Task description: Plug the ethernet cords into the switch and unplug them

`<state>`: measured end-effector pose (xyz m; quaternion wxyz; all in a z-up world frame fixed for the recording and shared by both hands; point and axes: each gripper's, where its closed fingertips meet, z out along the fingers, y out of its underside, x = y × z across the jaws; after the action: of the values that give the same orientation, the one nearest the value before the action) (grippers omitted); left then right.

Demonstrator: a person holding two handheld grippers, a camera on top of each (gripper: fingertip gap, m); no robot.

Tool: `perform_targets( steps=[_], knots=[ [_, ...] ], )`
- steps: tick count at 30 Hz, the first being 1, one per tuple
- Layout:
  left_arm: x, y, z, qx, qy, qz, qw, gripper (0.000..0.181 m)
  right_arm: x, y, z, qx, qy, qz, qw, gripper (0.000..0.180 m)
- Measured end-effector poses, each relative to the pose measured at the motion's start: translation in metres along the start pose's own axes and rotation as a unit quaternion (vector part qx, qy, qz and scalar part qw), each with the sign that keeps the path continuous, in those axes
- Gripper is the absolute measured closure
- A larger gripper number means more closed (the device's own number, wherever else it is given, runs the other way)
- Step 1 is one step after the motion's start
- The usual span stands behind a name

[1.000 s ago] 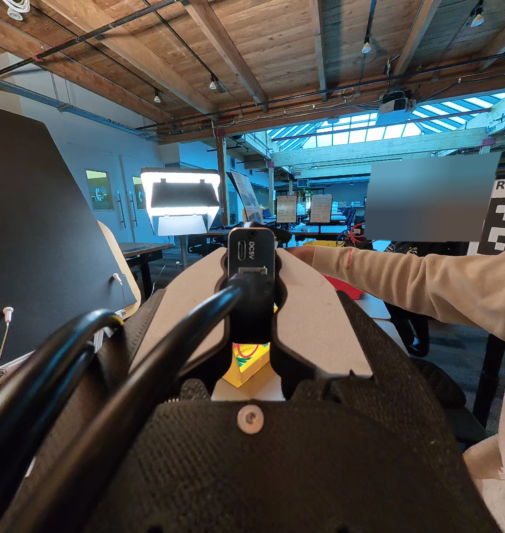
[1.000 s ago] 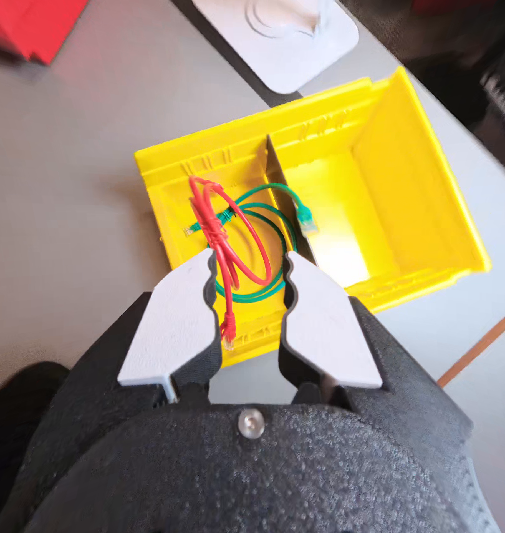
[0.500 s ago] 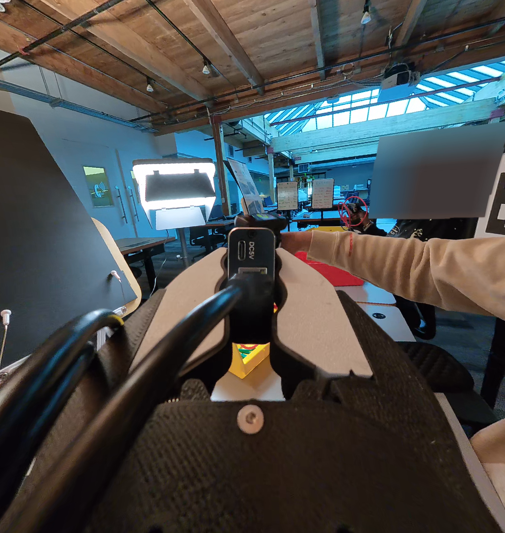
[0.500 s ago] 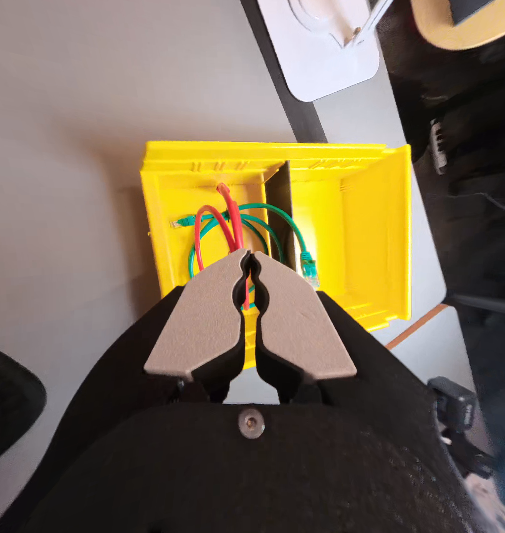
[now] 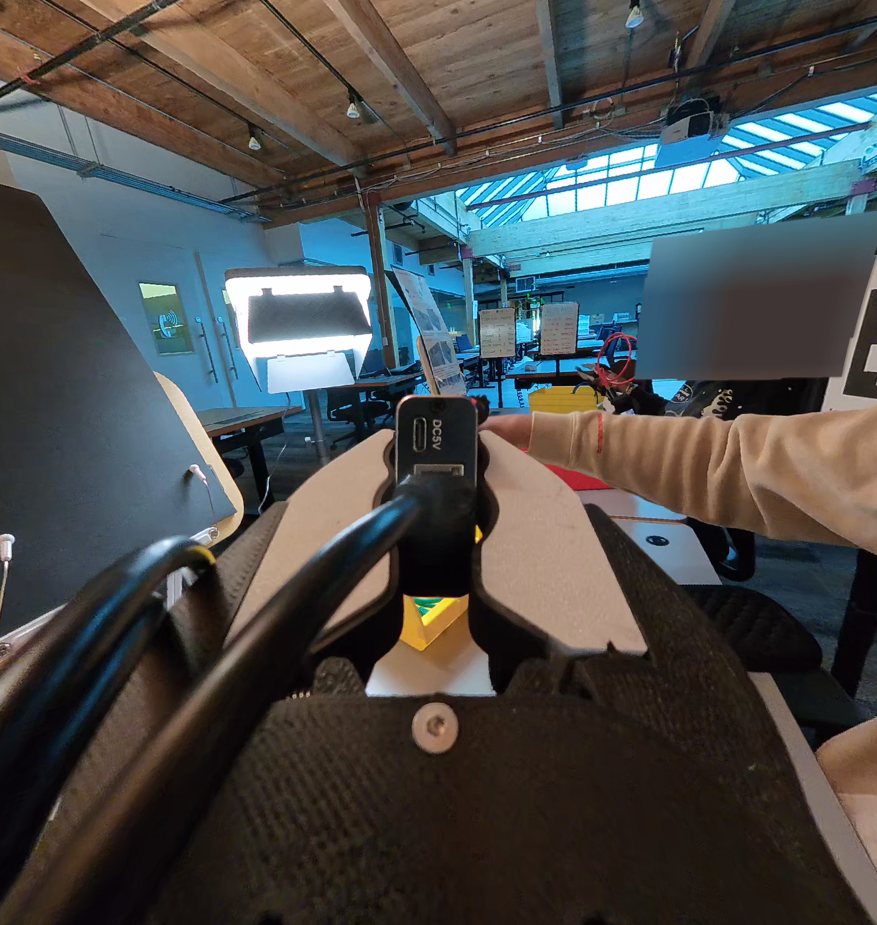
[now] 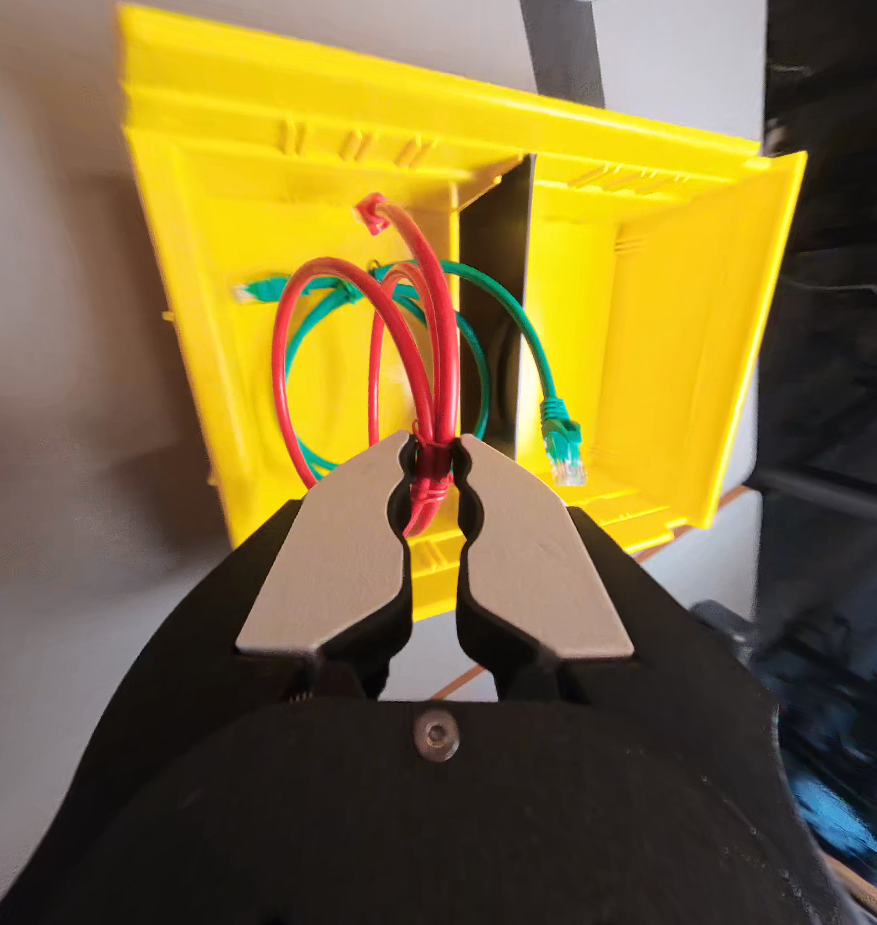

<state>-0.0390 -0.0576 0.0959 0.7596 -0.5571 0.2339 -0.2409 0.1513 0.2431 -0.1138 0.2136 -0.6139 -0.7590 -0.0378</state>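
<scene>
My left gripper [image 5: 435,450] is shut on a small black switch [image 5: 435,440], held upright in the air, with a thick black cord [image 5: 296,580] plugged into its near face. My right gripper [image 6: 434,443] is shut on a coiled red ethernet cord [image 6: 401,350] at its tied part and holds it above the yellow bin [image 6: 326,125]. A green ethernet cord [image 6: 476,350] lies coiled in the bin's left compartment, with one plug [image 6: 564,445] over the black divider [image 6: 496,300] into the right one. The red cord [image 5: 614,358] also shows far off in the left wrist view.
The bin sits on a grey table [image 6: 51,350] whose edge runs at the right. A person's beige sleeve [image 5: 702,465] reaches across the left wrist view. A black board [image 5: 51,400] stands at the left, and a bright studio light [image 5: 301,320] behind. Left tips to right tips: about 40 centimetres. My right gripper is the nearer one to the plug [image 6: 564,445]: about 4 centimetres, against 45 centimetres.
My right gripper closed on the red cord inside the bin and has lifted it up. The left gripper has stayed nearly still with the switch.
</scene>
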Motion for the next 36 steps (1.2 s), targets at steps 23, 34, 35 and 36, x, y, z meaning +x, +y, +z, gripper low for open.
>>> perform_targets(
  steps=[23,34,35,36],
  knots=[
    [0.004,0.048,0.020,-0.072,0.054,-0.086,0.992,0.154,-0.032,-0.140,-0.122,0.398,0.015,0.060,0.915,0.140],
    [0.033,0.159,0.029,-0.336,0.098,-0.087,0.933,0.154,-0.173,-0.265,-0.163,0.478,-0.133,-0.041,0.867,0.141],
    [0.036,0.167,0.029,-0.354,0.101,-0.083,0.926,0.154,-0.179,-0.270,-0.155,0.466,-0.143,-0.047,0.872,0.142],
    [0.039,0.174,0.029,-0.369,0.105,-0.078,0.920,0.155,-0.185,-0.274,-0.147,0.448,-0.160,-0.052,0.878,0.145]
  ],
)
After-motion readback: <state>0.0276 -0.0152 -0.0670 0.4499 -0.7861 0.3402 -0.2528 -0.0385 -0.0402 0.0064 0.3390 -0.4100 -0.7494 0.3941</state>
